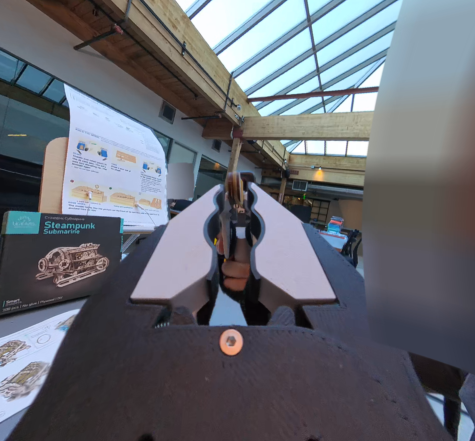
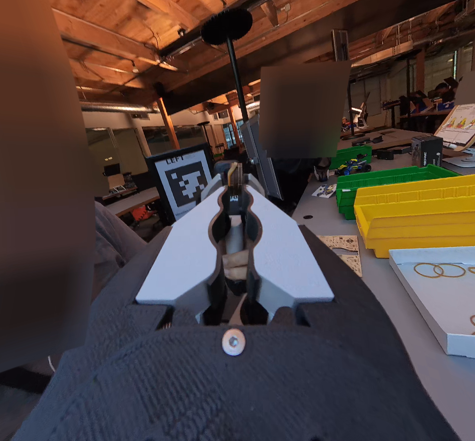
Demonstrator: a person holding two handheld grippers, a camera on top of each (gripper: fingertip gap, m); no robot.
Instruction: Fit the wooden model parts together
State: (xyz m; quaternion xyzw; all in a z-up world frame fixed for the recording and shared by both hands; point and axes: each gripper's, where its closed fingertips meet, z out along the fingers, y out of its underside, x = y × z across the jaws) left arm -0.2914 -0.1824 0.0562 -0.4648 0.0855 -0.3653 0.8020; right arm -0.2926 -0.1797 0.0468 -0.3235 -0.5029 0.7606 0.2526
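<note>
Both grippers are raised off the table and point at each other, tip to tip. My left gripper (image 1: 235,190) is shut on a small wooden part of stacked round discs (image 1: 233,183) that sticks up between its fingertips. In the right wrist view my right gripper (image 2: 235,186) is shut on a thin dark wooden part (image 2: 237,175) with a yellow band beside it. I cannot tell whether both hold one piece. A hand (image 2: 235,266) on the opposite gripper shows through the finger gap.
The dark model kit box (image 1: 59,256) stands at the left, with an instruction sheet on a stand (image 1: 113,161) behind it and a booklet (image 1: 23,361) on the table. In the right wrist view yellow bins (image 2: 416,210), green bins (image 2: 385,184), a white tray with rubber bands (image 2: 437,287) and a wooden parts sheet (image 2: 344,251) lie at the right. My left and right fingertips are right by each other.
</note>
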